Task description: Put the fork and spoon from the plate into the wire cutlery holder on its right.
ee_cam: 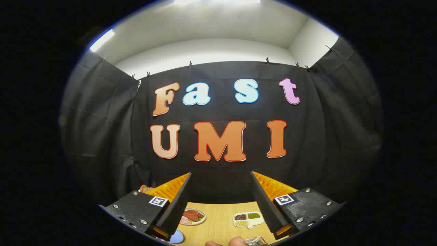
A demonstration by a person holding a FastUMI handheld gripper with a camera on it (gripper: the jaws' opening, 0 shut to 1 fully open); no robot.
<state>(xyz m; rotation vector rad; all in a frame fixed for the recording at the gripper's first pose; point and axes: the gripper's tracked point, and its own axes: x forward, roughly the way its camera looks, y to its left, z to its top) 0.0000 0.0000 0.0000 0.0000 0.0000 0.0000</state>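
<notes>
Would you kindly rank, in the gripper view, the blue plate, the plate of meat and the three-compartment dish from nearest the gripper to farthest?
The gripper is open, holding nothing.
1. Blue plate: nearest, tucked at the base of the left finger.
2. and 3. Plate of meat, farther out beside the left finger, and three-compartment dish, toward the right finger: too close to call.

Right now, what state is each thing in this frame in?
gripper: open, fingers spread wide, nothing between them, raised above the table.
wooden table: below the fingers.
plate of meat: lying flat on the table, between the fingers.
divided tray: flat on the table, compartments filled.
blue item: under the left finger, partly hidden.
</notes>
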